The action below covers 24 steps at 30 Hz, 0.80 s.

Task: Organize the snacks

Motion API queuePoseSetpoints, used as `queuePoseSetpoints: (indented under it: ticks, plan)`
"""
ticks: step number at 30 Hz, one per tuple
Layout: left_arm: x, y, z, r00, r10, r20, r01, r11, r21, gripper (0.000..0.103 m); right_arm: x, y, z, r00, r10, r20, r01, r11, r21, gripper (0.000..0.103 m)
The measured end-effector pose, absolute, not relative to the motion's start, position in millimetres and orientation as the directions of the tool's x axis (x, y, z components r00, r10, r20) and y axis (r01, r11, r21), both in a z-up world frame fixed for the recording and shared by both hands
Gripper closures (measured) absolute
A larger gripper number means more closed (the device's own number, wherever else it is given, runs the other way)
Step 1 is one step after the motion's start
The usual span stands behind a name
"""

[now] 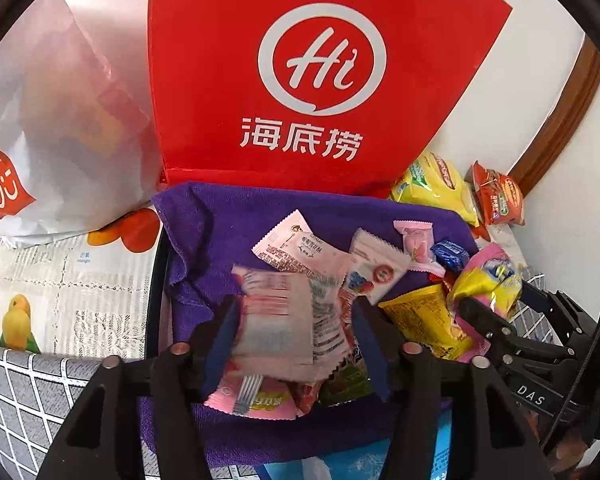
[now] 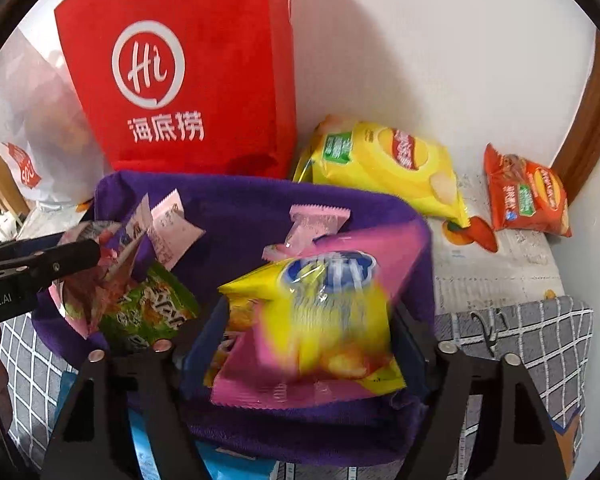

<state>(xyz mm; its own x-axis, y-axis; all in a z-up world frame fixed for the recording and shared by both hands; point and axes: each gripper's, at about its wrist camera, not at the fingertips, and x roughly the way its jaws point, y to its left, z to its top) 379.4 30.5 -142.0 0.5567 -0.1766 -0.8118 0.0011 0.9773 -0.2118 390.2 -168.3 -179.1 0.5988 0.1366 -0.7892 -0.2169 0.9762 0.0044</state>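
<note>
**A corner of my home, not a shop**

I am working at a table pushed against a plain white wall (image 2: 440,60), with curved brown wooden trim (image 2: 596,120) at the right edge. A fruit-printed plastic tablecloth (image 1: 72,280) and a grey checked cloth (image 2: 540,340) cover the surface. A red restaurant takeaway bag (image 1: 300,80) and a white shopping bag (image 1: 60,120) stand at the back, upper left.
</note>
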Motion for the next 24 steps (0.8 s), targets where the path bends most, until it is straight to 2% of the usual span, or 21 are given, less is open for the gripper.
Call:
queuePoseSetpoints:
  ticks: [6,11,24]
  plan:
    - [375.0,33.7,-130.4,0.575,-0.221,-0.788,0.025,0.967,-0.253,0.028,386.6,-174.8,-164.1,0.626,0.162,-0.763,-0.2,0.979,0.044,0.02]
    - [369.4,34.9,-118.1,0.603,-0.212,-0.769,0.024,0.968,-0.249,0.02,378.8,-170.4,-151.7,0.655,0.154,-0.74,-0.21,0.978,0.017,0.019]
    - [351.5,34.2,-86.2,0.651,-0.192,-0.734,0.031,0.973,-0.227,0.02,343.3,-169.2,-108.9,0.702,0.165,-0.693,-0.184,0.982,0.047,0.019]
